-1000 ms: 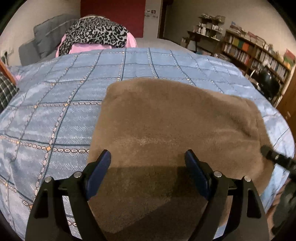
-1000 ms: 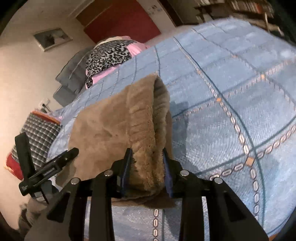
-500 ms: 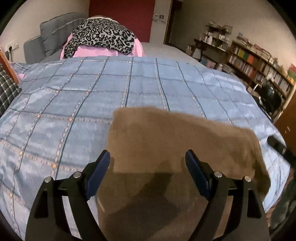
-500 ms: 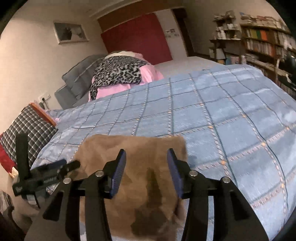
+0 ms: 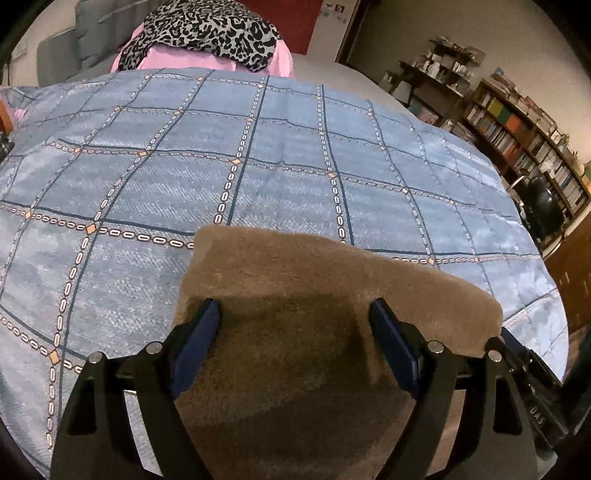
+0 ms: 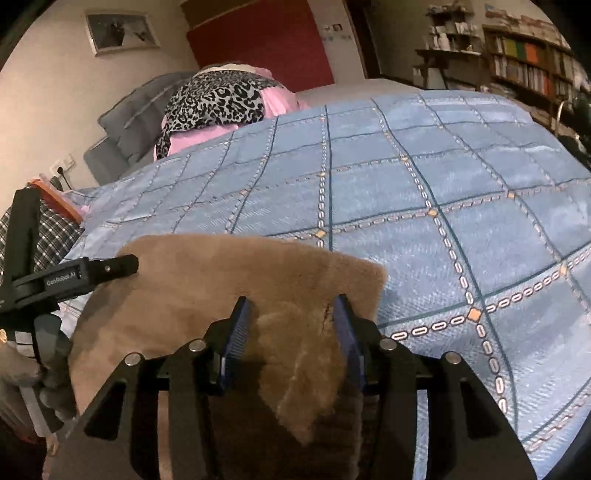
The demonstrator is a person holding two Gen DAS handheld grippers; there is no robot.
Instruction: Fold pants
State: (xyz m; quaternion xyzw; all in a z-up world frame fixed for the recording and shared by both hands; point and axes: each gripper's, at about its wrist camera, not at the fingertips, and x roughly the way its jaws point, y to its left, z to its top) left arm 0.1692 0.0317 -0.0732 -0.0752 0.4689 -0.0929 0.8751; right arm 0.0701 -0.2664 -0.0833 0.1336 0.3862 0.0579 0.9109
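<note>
Left wrist view first: at the far left the blue checked quilt with its chain-link grid lines (image 5: 258,177) runs out to the frame's edge in a broad bare stretch, and the same bare cloth carries on toward the head of the bed, where a leopard-print cloth lying over a pink pillow (image 5: 207,29) closes it off. Moving right, the fuzzy brown fleece pants (image 5: 314,295) sit folded into a thick pad at the near edge of the bed, their left side straight, their far edge running slantwise down to a rounded right corner near where the quilt drops away. The left gripper (image 5: 295,325) hangs over the pad with its blue-padded fingers (image 5: 195,343) spread wide, nothing between them; whether the tips touch the fleece I cannot tell. Further right stands a dark wooden bookcase packed with books (image 5: 524,147) against the wall. From the right wrist view the left-hand tool shows as a black bar (image 6: 74,277) at the pad's left edge, with a checked cushion (image 6: 55,236) behind it. The right gripper (image 6: 291,325) is over the right part of the pants (image 6: 207,280), jaws parted, a raised ridge of fleece lying between the pads without being pinched. To its right the quilt (image 6: 461,221) lies open all the way to the bed's side.
</note>
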